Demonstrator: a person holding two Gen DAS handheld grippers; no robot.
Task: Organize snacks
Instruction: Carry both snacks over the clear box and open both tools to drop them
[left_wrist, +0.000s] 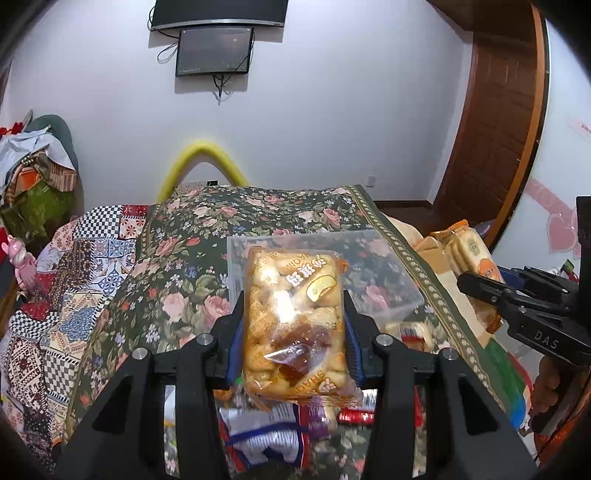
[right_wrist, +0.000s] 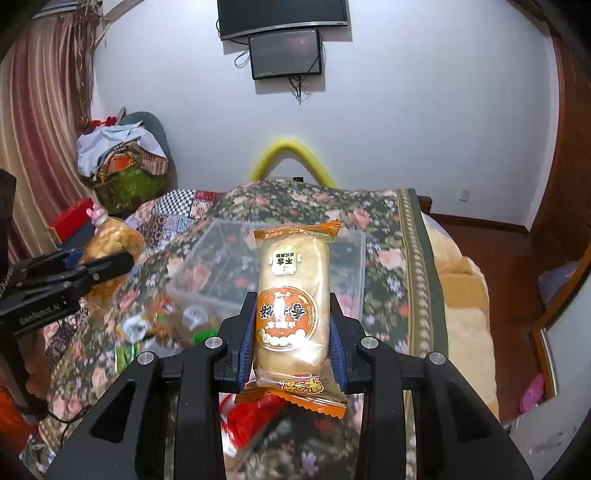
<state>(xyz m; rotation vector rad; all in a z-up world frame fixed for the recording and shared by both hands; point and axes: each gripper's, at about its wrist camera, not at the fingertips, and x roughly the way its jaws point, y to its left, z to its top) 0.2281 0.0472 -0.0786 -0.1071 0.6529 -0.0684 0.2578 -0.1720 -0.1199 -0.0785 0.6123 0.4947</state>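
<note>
My left gripper (left_wrist: 293, 317) is shut on a clear bag of small golden biscuits (left_wrist: 293, 314) and holds it above the floral cloth. My right gripper (right_wrist: 293, 314) is shut on an orange-edged packet with a pale bread roll (right_wrist: 293, 291). A clear plastic box (right_wrist: 229, 254) stands on the cloth beyond both; it also shows in the left wrist view (left_wrist: 388, 266). In the left wrist view the right gripper (left_wrist: 476, 284) holds its packet (left_wrist: 469, 251) at the right. In the right wrist view the left gripper (right_wrist: 107, 266) holds its bag (right_wrist: 110, 236) at the left.
Several loose snack packets (right_wrist: 162, 325) lie on the floral cloth (right_wrist: 384, 258) near the box, and more lie under the left gripper (left_wrist: 266, 435). A patchwork cloth (left_wrist: 55, 295) lies to the left. A cardboard box (right_wrist: 465, 288) sits past the right edge.
</note>
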